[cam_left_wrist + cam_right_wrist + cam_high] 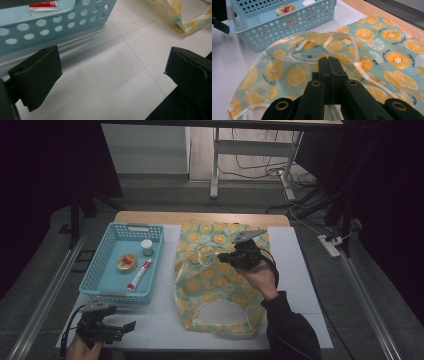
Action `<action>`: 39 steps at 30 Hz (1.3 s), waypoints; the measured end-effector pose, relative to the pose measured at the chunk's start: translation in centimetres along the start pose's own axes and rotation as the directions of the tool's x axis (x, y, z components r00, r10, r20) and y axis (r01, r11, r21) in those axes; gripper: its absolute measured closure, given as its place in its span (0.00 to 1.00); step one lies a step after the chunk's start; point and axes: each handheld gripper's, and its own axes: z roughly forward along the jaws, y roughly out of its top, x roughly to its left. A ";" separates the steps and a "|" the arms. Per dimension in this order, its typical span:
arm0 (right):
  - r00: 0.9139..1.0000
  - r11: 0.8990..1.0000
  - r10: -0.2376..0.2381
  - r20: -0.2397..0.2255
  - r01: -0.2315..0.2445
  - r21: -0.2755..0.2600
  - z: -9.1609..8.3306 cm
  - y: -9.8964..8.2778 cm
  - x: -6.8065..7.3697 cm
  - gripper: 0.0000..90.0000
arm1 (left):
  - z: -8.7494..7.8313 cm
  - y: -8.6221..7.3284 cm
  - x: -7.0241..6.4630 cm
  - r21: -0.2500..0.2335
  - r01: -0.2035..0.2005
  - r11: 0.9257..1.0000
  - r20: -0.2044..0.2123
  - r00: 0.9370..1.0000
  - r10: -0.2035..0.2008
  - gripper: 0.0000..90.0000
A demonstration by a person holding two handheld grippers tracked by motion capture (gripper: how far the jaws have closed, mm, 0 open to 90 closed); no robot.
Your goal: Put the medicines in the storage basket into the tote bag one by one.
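One fabric piece is the work here: a bib-like cloth printed with orange slices on pale green, edged in white tape, lying spread but rumpled directly under and around the right claw. That claw is fully closed, jaws pressed together, apparently pinching a raised fold or strap of the cloth near its upper part; the exact bit caught between the jaws is hidden. Judged progress: early, cloth gripped but not folded, lifted clear or moved; the neck cutout sits toward the person, behind the right claw. Off to that claw's left stands a light blue basket holding a red-and-white tube, a round tin and a small white jar. The left claw rests at the near corner of the white tabletop, jaws wide apart, nothing between them, basket wall just ahead.
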 end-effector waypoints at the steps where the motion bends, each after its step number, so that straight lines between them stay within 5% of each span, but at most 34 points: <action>1: 1.000 1.000 0.002 0.001 -0.002 0.000 0.0 0.0 0.0 1.00 | 0.0 0.0 0.1 0.001 -0.001 1.000 0.006 1.000 0.001 0.01; 6: 1.000 1.000 0.008 -0.007 -0.008 0.004 -0.1 0.0 -0.1 1.00 | -0.1 0.0 0.3 0.006 0.002 1.000 0.034 0.999 -0.002 0.00; 18: 1.000 1.000 0.014 -0.013 -0.014 -0.006 -0.2 -0.1 -0.3 1.00 | -1.3 0.5 0.1 -0.022 -0.026 0.999 0.019 0.999 0.027 0.00; 23: 1.000 1.000 0.006 -0.018 -0.006 -0.010 -0.3 -0.1 -0.2 1.00 | -2.0 0.8 0.0 -0.037 -0.030 0.999 0.051 0.998 0.032 0.00; 39: 1.000 1.000 0.009 -0.024 -0.009 -0.008 -0.3 -0.1 -0.3 1.00 | -3.2 2.8 0.3 -0.012 -0.012 1.000 0.021 1.000 0.013 0.00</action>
